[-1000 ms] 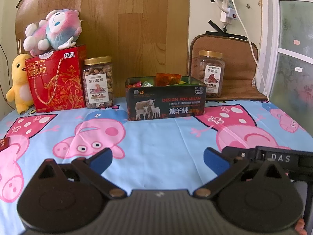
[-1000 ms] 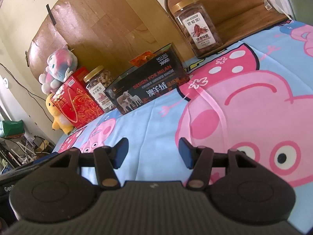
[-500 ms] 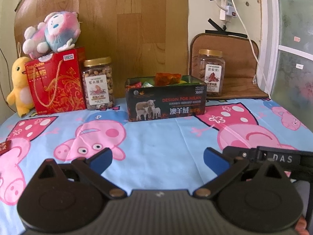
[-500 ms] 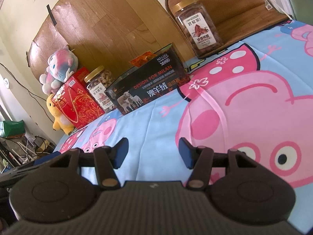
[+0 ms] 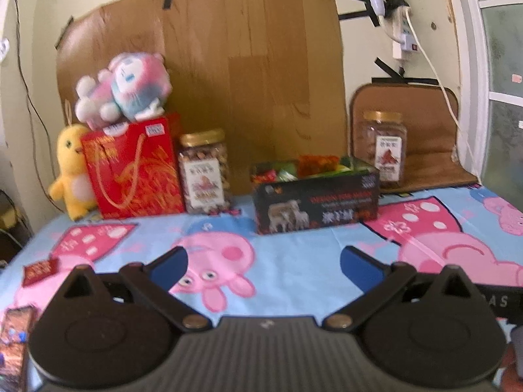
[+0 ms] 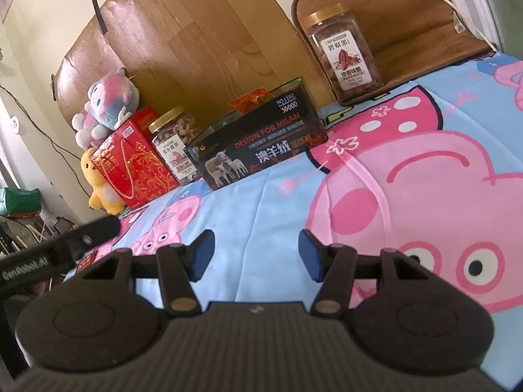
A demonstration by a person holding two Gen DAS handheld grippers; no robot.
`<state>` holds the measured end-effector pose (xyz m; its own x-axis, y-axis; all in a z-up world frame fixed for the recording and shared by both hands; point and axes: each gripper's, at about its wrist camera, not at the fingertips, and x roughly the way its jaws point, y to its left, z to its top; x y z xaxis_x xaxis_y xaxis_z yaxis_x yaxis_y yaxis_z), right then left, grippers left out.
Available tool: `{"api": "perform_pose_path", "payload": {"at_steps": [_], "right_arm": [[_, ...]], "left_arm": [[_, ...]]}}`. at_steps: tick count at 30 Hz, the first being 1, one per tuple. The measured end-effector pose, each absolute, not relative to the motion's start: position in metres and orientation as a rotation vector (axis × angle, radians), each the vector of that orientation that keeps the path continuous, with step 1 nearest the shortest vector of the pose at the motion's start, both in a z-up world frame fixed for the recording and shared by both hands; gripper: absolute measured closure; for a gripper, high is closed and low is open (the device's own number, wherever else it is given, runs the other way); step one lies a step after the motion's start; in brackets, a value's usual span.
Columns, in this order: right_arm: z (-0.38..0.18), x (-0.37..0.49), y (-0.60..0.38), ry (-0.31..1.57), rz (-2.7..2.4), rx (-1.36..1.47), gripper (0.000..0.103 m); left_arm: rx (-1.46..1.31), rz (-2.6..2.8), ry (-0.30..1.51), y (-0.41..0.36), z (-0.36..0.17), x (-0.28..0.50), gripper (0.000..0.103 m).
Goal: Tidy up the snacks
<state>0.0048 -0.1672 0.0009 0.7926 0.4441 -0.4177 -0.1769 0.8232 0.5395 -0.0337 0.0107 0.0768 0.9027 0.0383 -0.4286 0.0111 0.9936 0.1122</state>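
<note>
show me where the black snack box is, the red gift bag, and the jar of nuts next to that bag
black snack box [image 6: 261, 150]: right wrist view, printed front wall.
red gift bag [image 5: 132, 170]: left wrist view, front face.
jar of nuts [image 5: 204, 173]: left wrist view, white label.

A pink and blue plush toy [image 5: 123, 89] is sitting on top of a red gift bag [image 5: 132, 170] at the far left, and a yellow chick plush [image 5: 72, 170] is standing just beside that bag on its left. Behind them a brown wood-grain board [image 5: 251, 75] is leaning against the wall, taped at its edges, while a white power strip [image 5: 403, 37] is hanging at the upper right with a white cable [image 5: 438, 78] trailing down. A pink cartoon pig cloth [image 6: 408, 170] is covering the surface, and a brown cushion [image 5: 428, 130] is standing at the far right.
</note>
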Motion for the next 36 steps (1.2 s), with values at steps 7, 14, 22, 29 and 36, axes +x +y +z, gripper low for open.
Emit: {"api": "perform_pose_path", "payload": {"at_steps": [7,14,22,29,36], "right_arm": [[0.002,0.003,-0.166,0.561,0.354,0.498,0.044],[0.002,0.003,-0.166,0.563,0.356,0.500,0.044],[0.000,0.003,-0.167,0.567,0.354,0.504,0.044],[-0.001,0.002,-0.167,0.572,0.356,0.509,0.044],[-0.001,0.002,-0.167,0.572,0.357,0.510,0.044]], "left_arm": [[0.029,-0.054,0.437,0.021,0.083,-0.037,0.000],[0.049,-0.032,0.426,0.019,0.084,-0.041,0.000],[0.147,0.013,0.454,0.007,0.079,-0.039,0.000],[0.141,-0.002,0.424,0.006,0.081,-0.042,0.000],[0.162,-0.027,0.430,-0.001,0.082,-0.044,0.000]]}}
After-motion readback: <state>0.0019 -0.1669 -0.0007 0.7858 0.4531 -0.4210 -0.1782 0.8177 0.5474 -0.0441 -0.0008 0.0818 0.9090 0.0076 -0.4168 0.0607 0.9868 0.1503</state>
